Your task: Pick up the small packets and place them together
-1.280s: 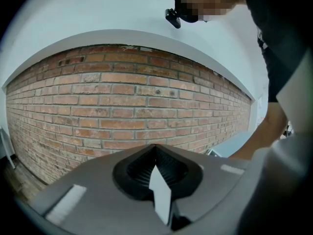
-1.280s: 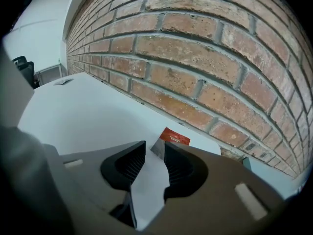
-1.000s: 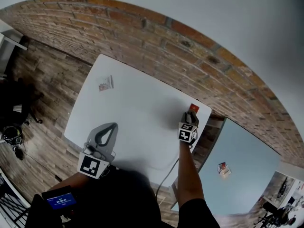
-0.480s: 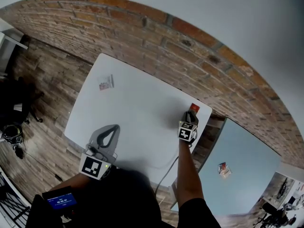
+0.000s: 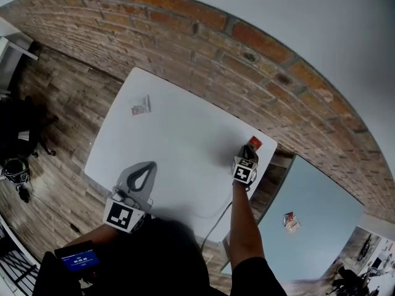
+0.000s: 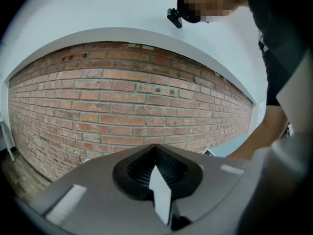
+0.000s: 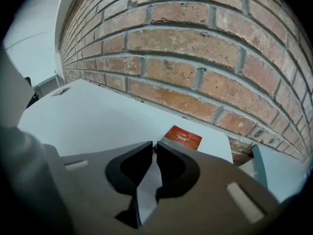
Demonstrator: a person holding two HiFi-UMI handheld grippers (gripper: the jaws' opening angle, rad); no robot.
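The left gripper [image 6: 155, 151] is facing a brick wall [image 6: 122, 102] beyond its fingertips (jaws pressed together, nothing between), a person's arm [image 6: 266, 131] showing to their right.

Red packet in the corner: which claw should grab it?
The right claw: its closing jaws sit right at the red packet, nothing between them yet. The left claw is far off, shut.

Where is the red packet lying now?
In the head view, the red packet lies at the white table's far right corner, near the brick wall.
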